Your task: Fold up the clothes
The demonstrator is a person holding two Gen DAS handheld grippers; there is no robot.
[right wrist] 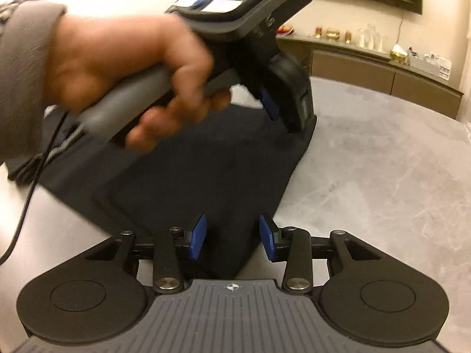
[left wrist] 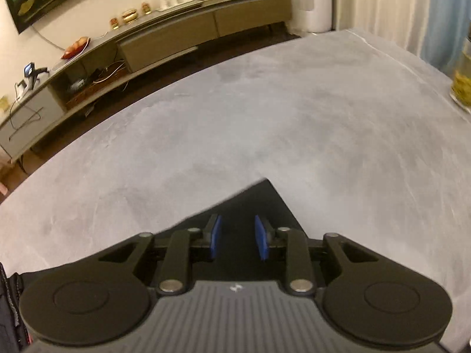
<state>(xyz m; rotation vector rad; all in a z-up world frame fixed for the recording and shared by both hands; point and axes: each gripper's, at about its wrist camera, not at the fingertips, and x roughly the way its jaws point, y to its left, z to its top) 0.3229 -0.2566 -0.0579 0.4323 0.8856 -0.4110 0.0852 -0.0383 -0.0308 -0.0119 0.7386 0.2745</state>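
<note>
A dark navy garment (right wrist: 191, 170) lies flat on the grey table (right wrist: 382, 191). My right gripper (right wrist: 233, 235) is open and low over the garment's near corner, with cloth lying between its blue pads (right wrist: 198, 235). A person's hand (right wrist: 117, 67) in a grey sleeve holds the left gripper (right wrist: 276, 106) at the garment's far corner, and motion blurs it. In the left wrist view, the left gripper (left wrist: 238, 235) is open, and a pointed corner of the garment (left wrist: 262, 197) sticks out beneath and beyond its fingers.
A glass of yellow-green liquid (left wrist: 462, 82) stands at the table's right edge. A long low sideboard (left wrist: 164, 38) with glasses and small items runs along the far wall. A black cable (right wrist: 26, 194) trails over the table's left side.
</note>
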